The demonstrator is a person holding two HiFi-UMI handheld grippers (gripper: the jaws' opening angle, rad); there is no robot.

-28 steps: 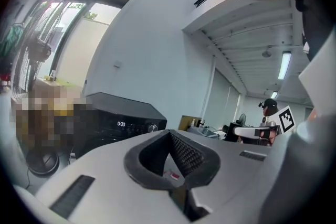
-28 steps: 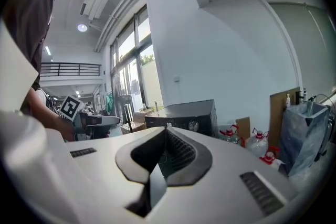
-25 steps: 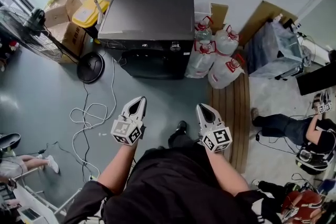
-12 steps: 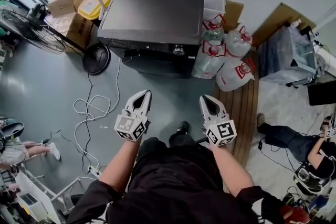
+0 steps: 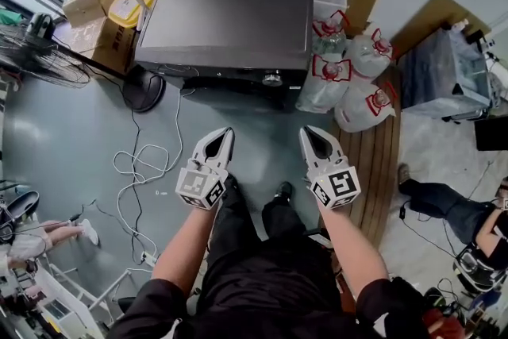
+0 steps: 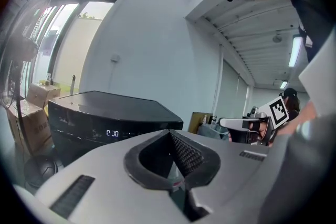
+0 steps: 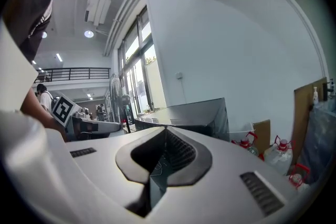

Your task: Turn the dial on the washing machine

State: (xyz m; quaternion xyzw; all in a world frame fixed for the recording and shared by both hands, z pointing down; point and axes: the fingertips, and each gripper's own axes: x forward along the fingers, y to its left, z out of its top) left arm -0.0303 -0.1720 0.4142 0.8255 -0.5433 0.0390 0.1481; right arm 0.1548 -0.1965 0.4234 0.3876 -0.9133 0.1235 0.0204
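The washing machine (image 5: 226, 12) has drawn closer in the head view. The left gripper (image 5: 225, 134) and right gripper (image 5: 309, 134) hover short of it, jaws closed on nothing. The markings on its small front dial (image 5: 272, 78) are unreadable.

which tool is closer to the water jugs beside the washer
Right. The right tool is in front and just left of the water jugs; the left tool is farther left, beyond it.

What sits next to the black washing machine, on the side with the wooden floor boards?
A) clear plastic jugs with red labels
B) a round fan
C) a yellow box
A: the clear plastic jugs with red labels stand beside the black washing machine there; the round fan and yellow box are on its other side.
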